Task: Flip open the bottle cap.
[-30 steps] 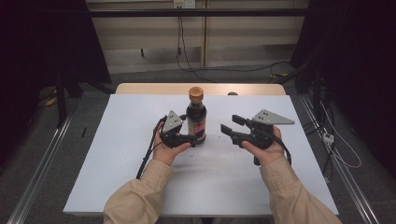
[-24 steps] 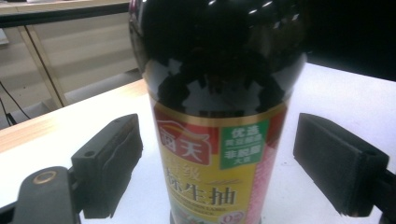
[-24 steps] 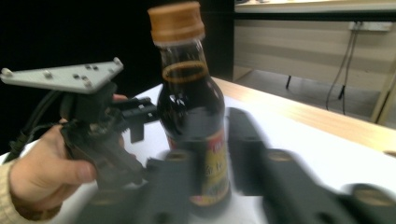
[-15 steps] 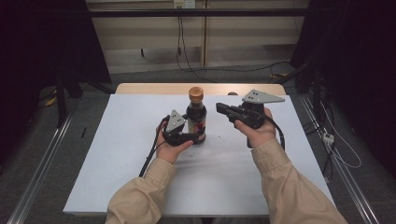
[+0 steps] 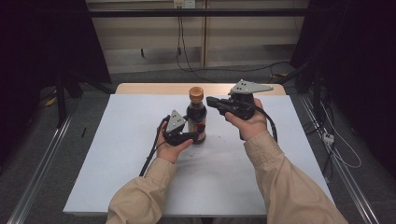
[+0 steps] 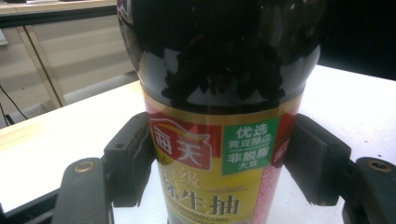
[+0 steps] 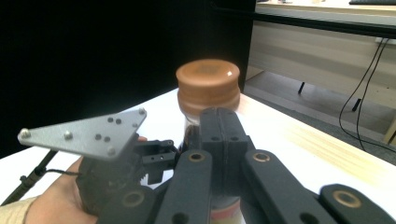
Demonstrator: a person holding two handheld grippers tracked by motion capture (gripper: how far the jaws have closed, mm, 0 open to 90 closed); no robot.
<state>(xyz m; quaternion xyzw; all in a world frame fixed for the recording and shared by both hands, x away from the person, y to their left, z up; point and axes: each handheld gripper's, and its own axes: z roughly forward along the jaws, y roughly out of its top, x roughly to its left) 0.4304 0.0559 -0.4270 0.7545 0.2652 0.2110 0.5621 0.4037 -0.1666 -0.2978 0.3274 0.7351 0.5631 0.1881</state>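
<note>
Left gripper (image 5: 190, 136) jaws clamp labelled body of dark glass sauce bottle (image 5: 196, 122) upright on white counter (image 5: 116, 154); right gripper (image 5: 210, 101) jaws pressed together, empty, beside brown cap (image 5: 196, 93).

The person's left forearm, in a beige sleeve, reaches forward from the bottom of the high view, and the left hand (image 5: 172, 147) holds the black two-jaw left gripper (image 5: 194, 136) low over the table, its jaws clamped on either side of the dark glass sauce bottle with the yellow label (image 6: 219, 140) (the pads press its label from both sides in the left gripper view). The right forearm angles up and inward, its hand (image 5: 251, 122) raising the black right gripper (image 5: 211, 100) with the grey three-cornered plate on top. Its jaws are pressed together and point left, level with the bottle's neck.
</note>
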